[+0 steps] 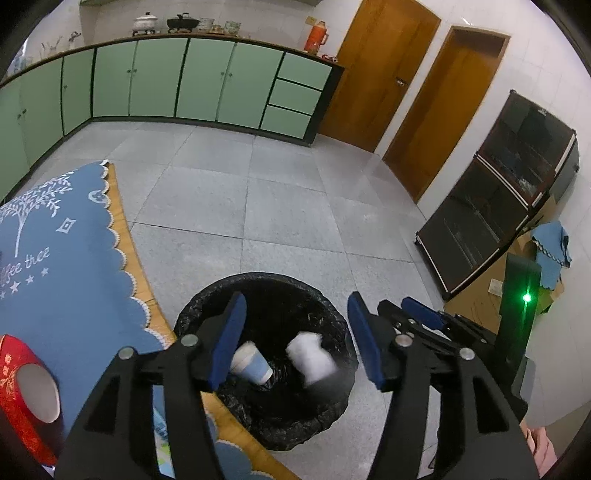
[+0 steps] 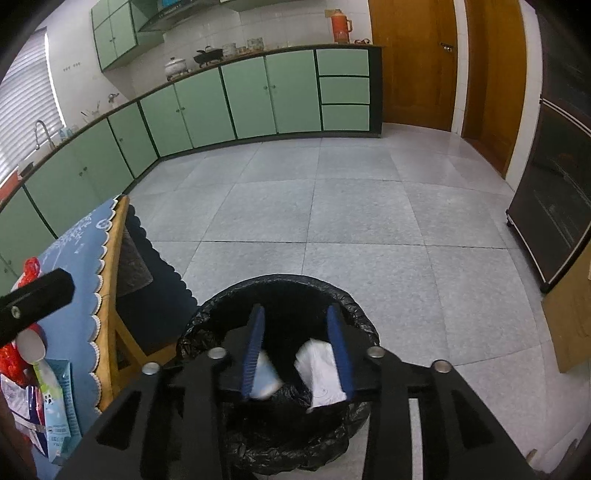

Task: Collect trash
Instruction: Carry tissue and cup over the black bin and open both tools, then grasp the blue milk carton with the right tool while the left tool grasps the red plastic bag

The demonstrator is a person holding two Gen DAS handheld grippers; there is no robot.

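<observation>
Bin liner (image 1: 207, 314): glossy black, crinkled.
Paper cup (image 1: 253, 365): pale blue body, white rim band.
Crumpled paper (image 1: 310, 356): white.
Left gripper (image 1: 295, 341): black frame, royal-blue pads (image 1: 229, 339).
Right gripper (image 2: 297, 347): black frame, blue pads.
Tablecloth (image 1: 74, 236): mid-blue, white tree motif, stars, lettering, white scalloped edging.
Worktop (image 1: 122, 218): honey-toned wood edge.
Cabinets (image 1: 207, 81): mint green, dark trim.
Flask (image 1: 317, 36): orange-red.
Floor (image 1: 288, 206): grey speckled tile.
Doors (image 1: 380, 70): amber wood.
Round box (image 1: 18, 387): red with gold print.

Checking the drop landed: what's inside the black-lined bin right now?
Inside the bin: a blue-and-white paper cup on its side and a blurred white crumpled paper. The bin's bottom is dark and hidden by the liner.
</observation>
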